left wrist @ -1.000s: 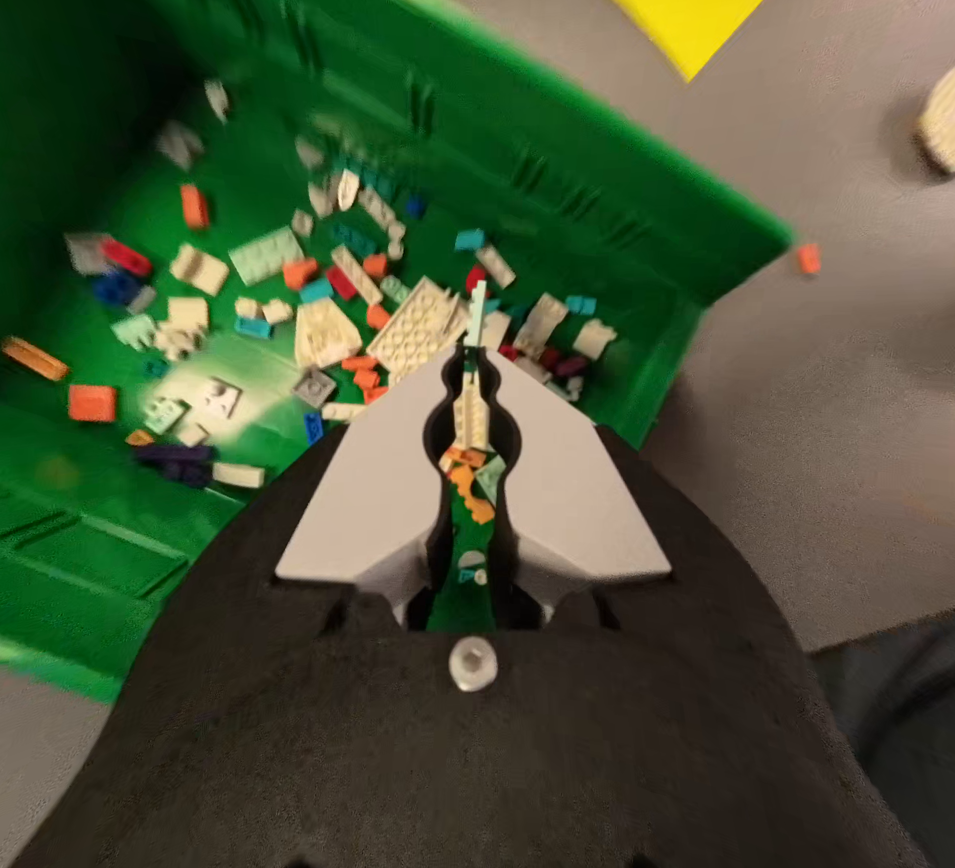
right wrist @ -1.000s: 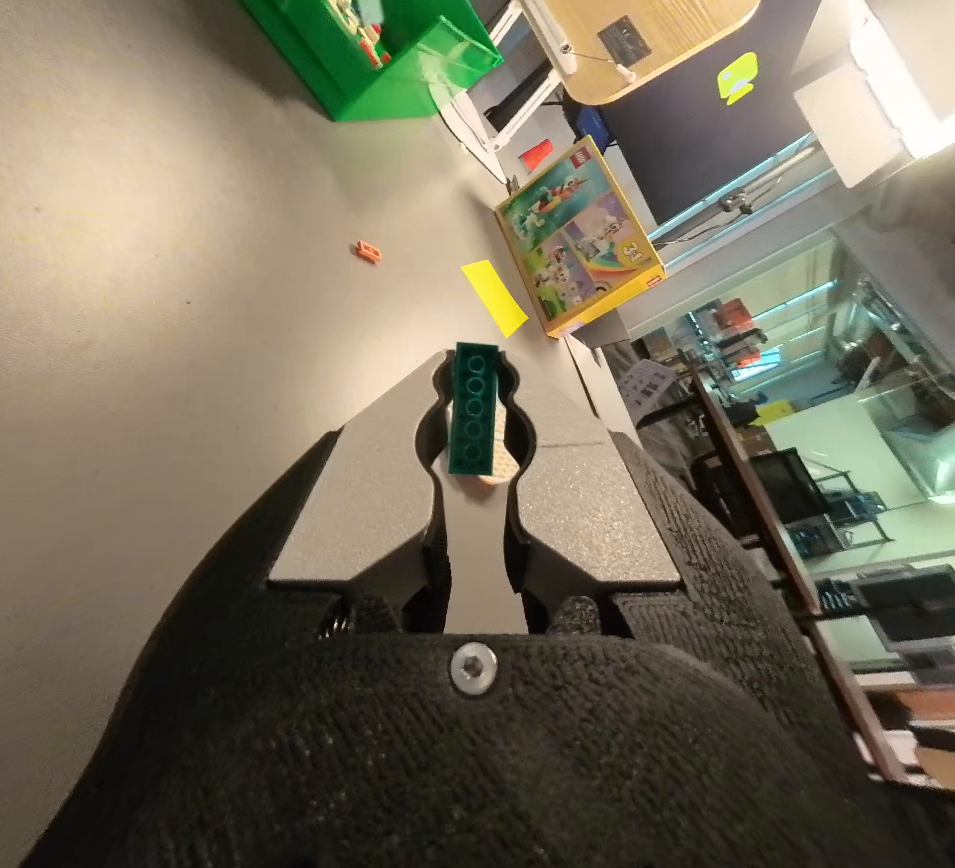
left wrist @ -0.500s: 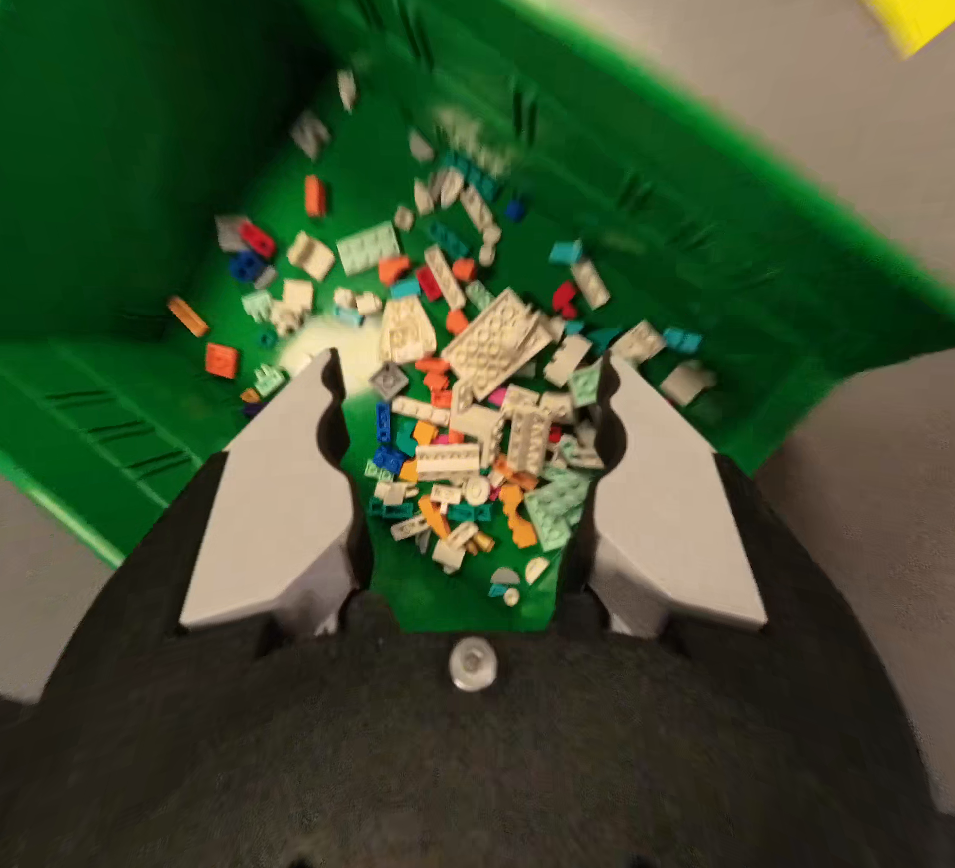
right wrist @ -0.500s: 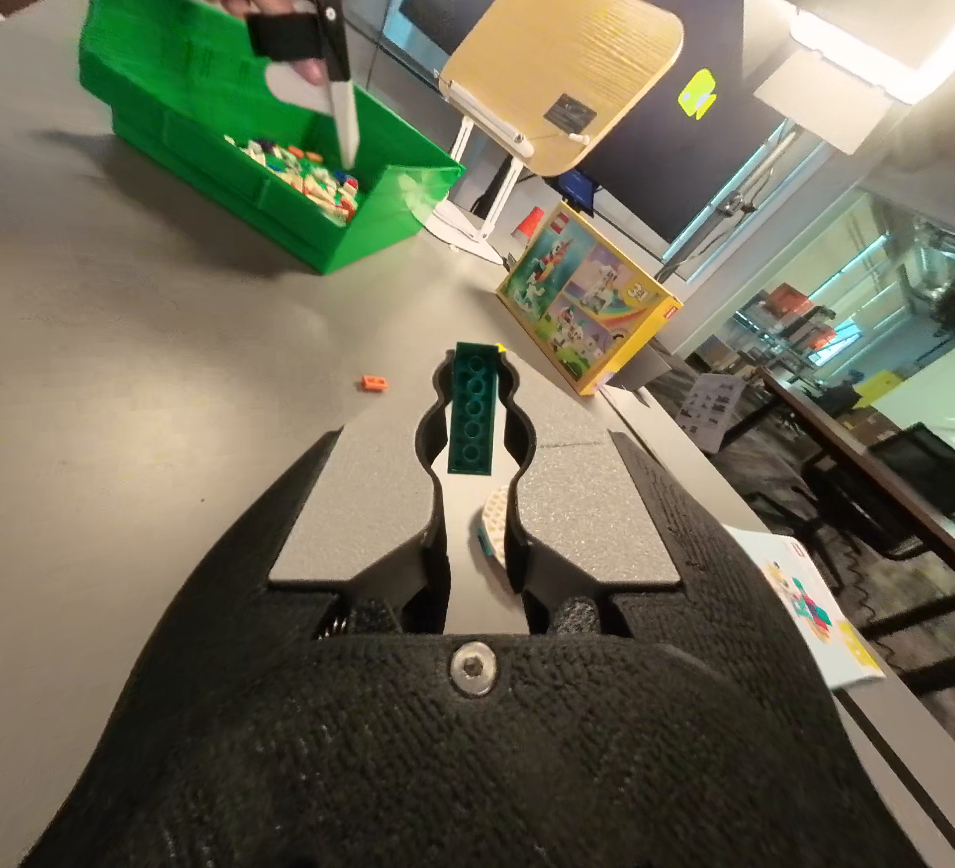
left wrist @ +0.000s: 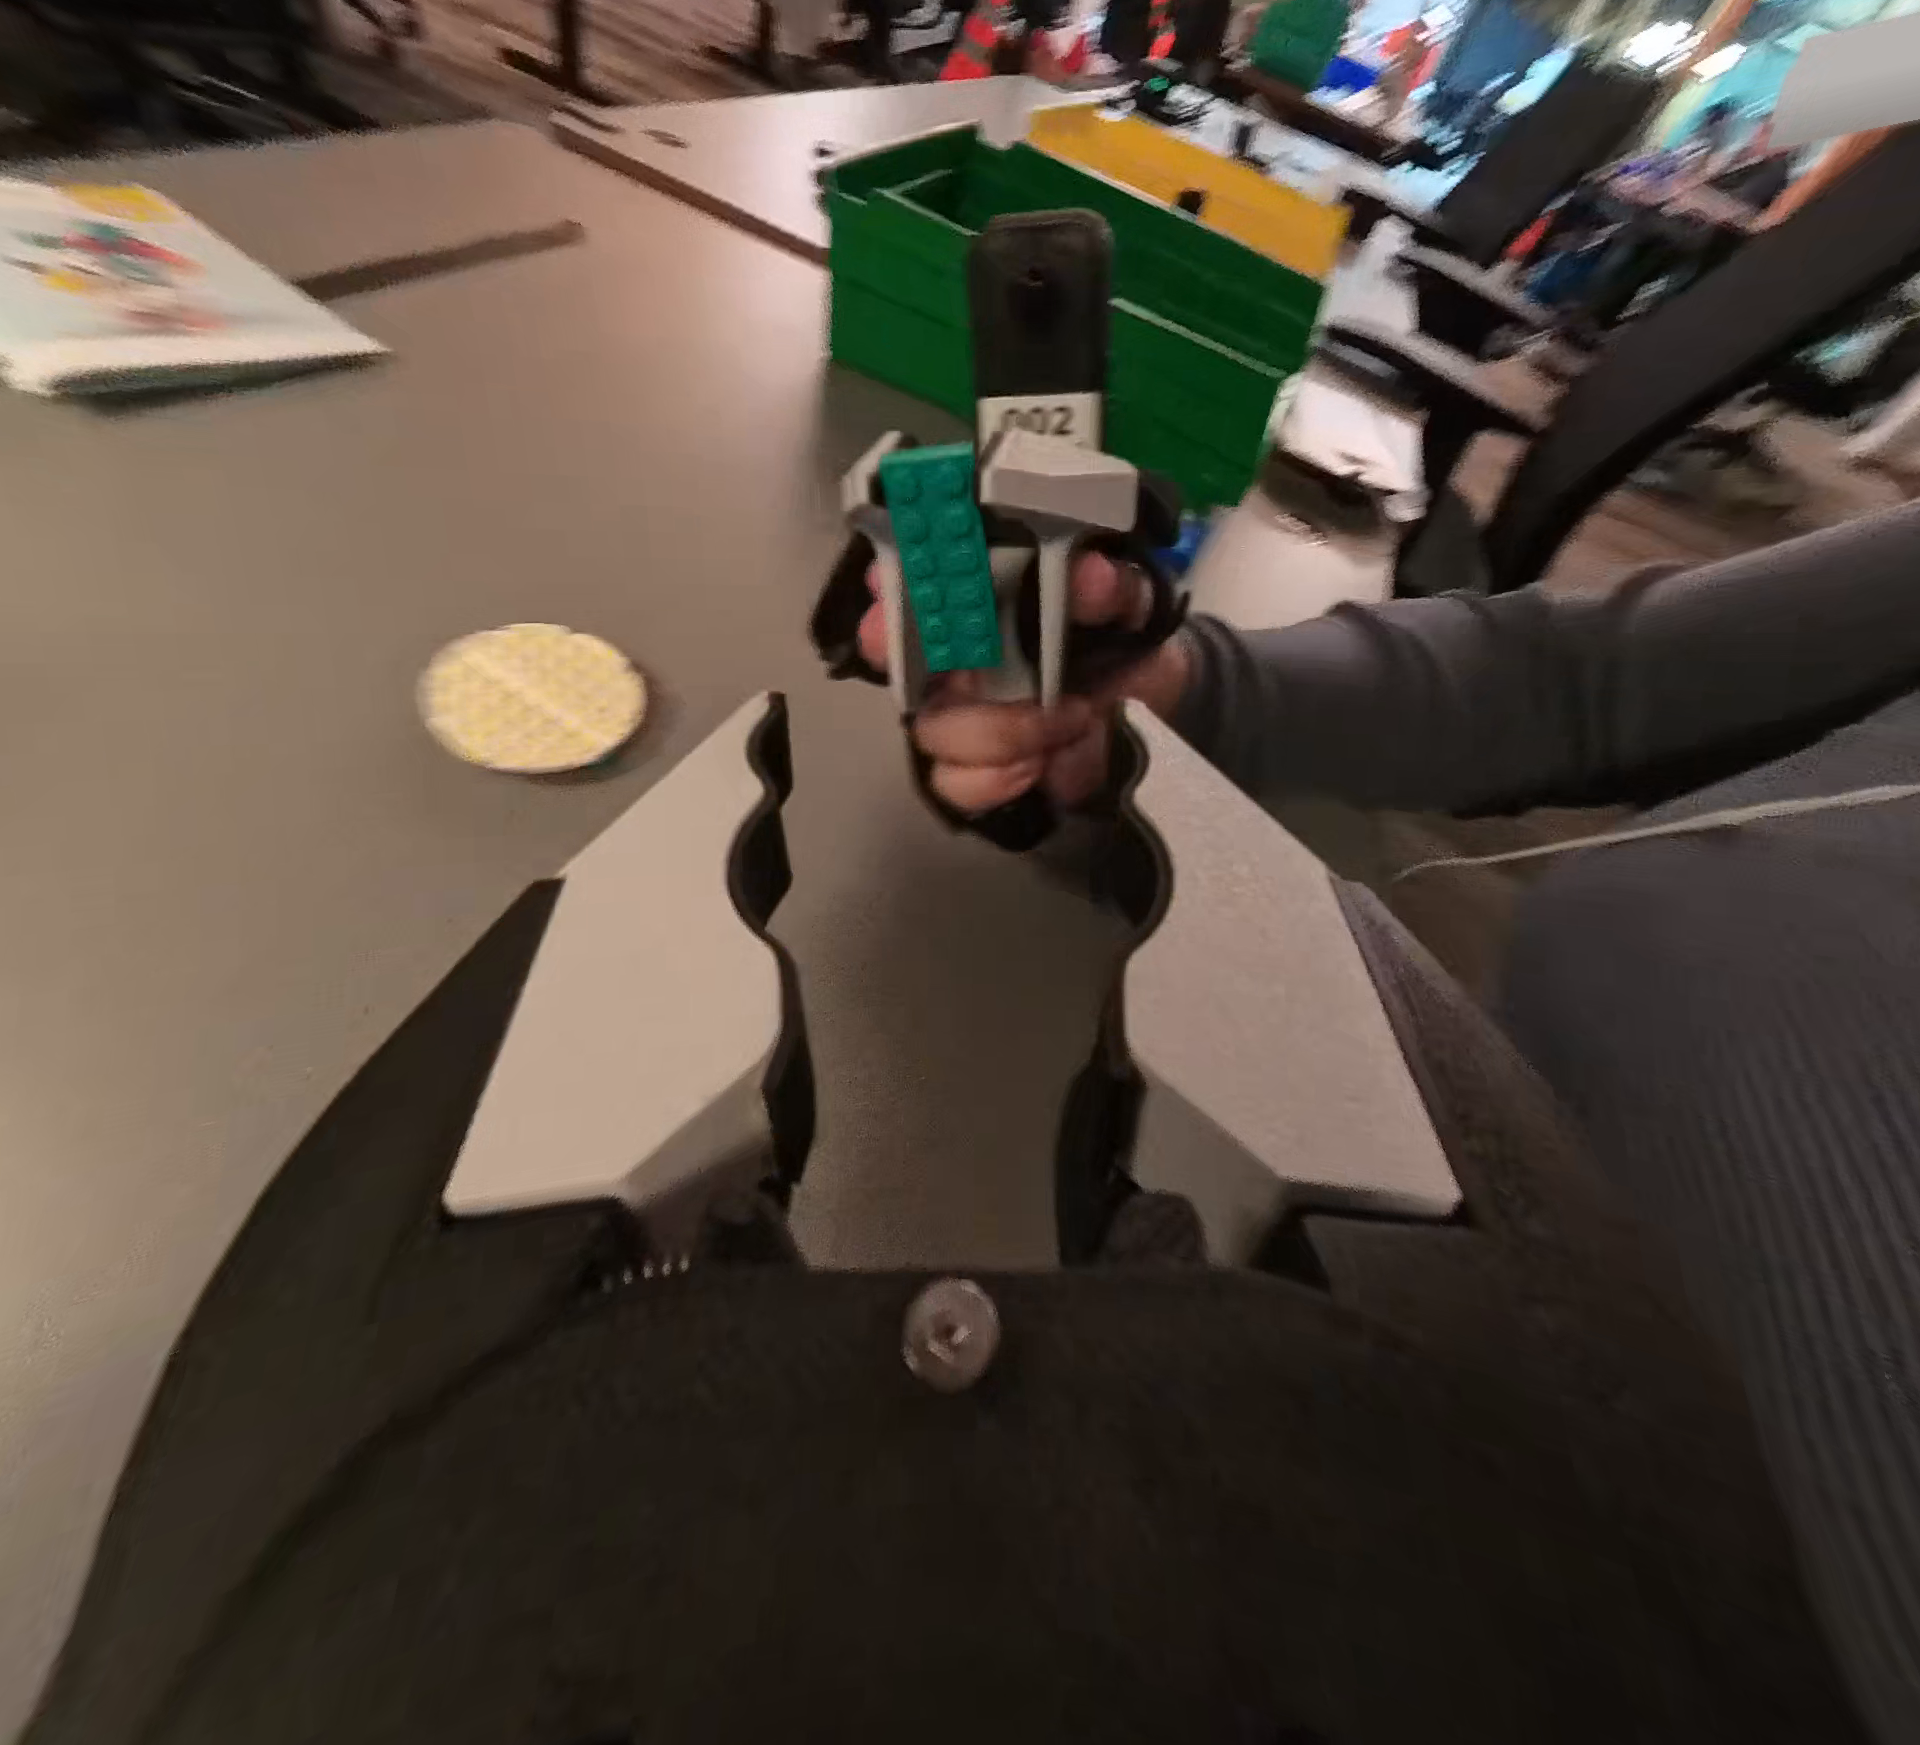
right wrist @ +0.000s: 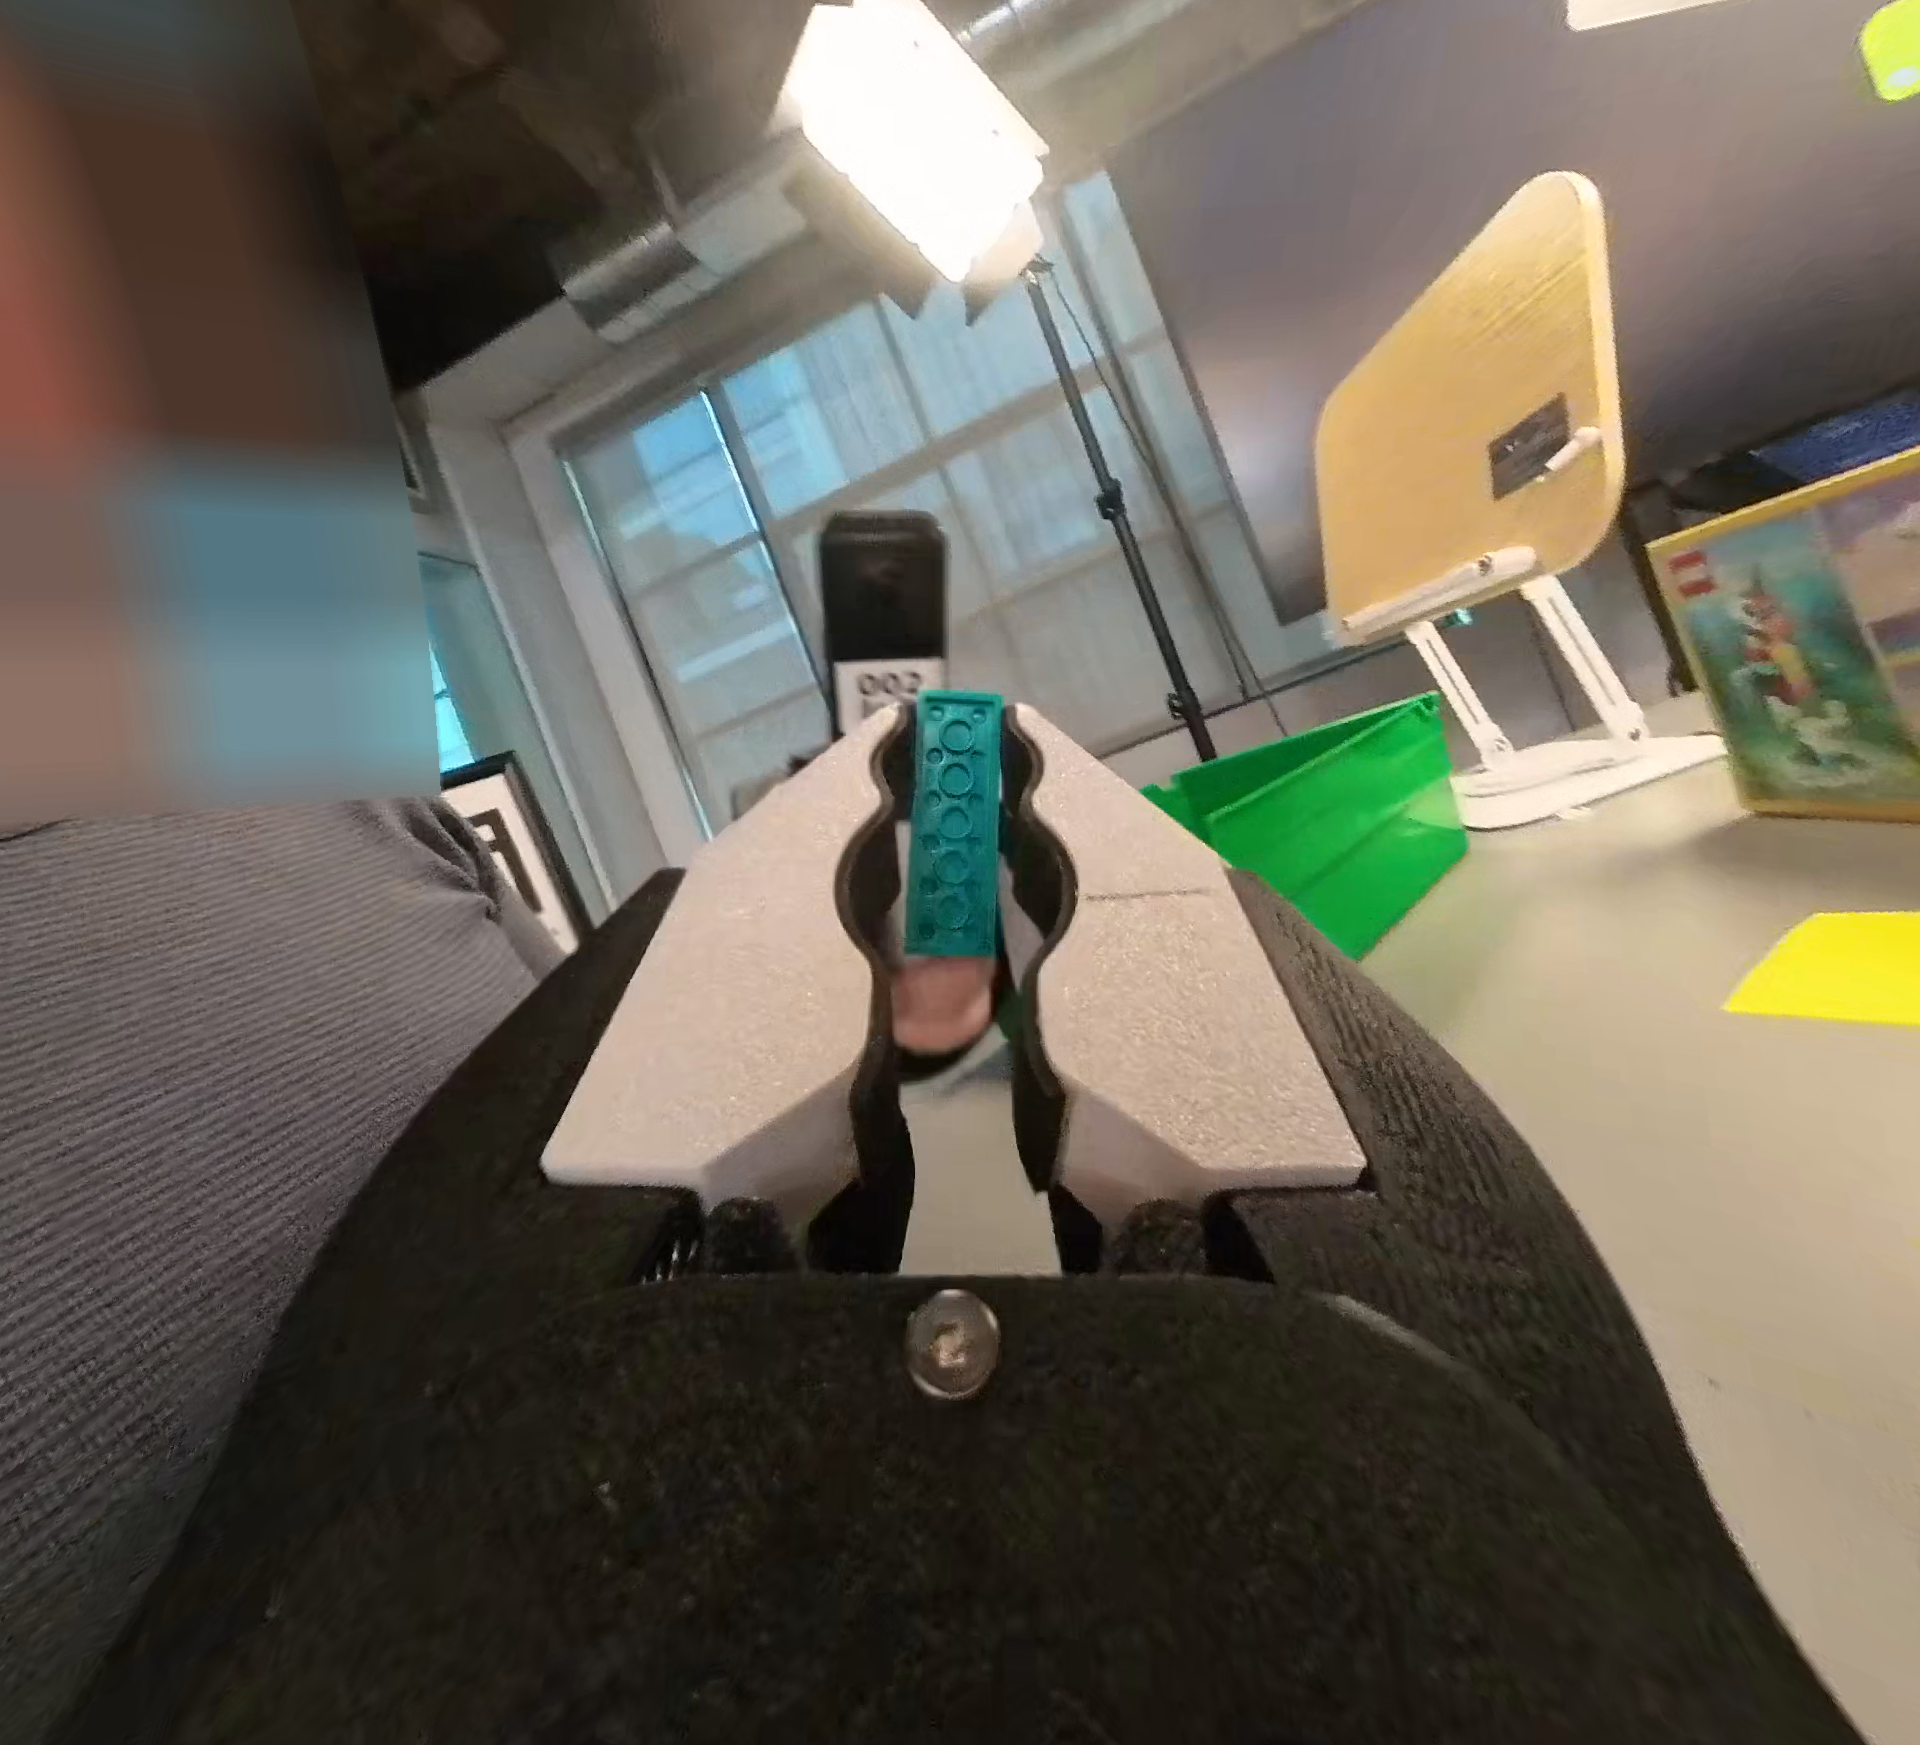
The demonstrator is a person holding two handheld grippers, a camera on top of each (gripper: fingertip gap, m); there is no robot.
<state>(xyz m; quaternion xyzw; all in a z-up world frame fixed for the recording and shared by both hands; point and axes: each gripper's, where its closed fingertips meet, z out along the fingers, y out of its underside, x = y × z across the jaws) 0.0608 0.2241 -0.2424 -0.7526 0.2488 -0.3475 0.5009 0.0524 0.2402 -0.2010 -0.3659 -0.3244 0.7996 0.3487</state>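
My left gripper (left wrist: 951,724) is open and empty, held above the grey table (left wrist: 312,656). It points at my right gripper (left wrist: 966,573), which a hand holds upright just beyond its tips. My right gripper (right wrist: 956,724) is shut on a teal studded plate (right wrist: 954,833), clamped edgewise between its fingers. The plate also shows in the left wrist view (left wrist: 940,568). The left gripper's black body (right wrist: 883,594) shows behind the plate in the right wrist view. A round cream studded plate (left wrist: 532,698) lies flat on the table, left of both grippers.
A green bin (left wrist: 1070,313) stands behind the right gripper, also in the right wrist view (right wrist: 1340,812). A booklet (left wrist: 135,293) lies far left. A yellow sheet (right wrist: 1839,968), a toy box (right wrist: 1808,656) and a wooden stand (right wrist: 1475,407) are at the right. The person's grey-clothed body (right wrist: 208,1020) is close by. Left tips to right tips: about 4 cm.
My left gripper opened over the green bin, letting go of a thin pale piece, then swung away to face the right gripper. My right gripper tilted upward, still holding the teal plate.
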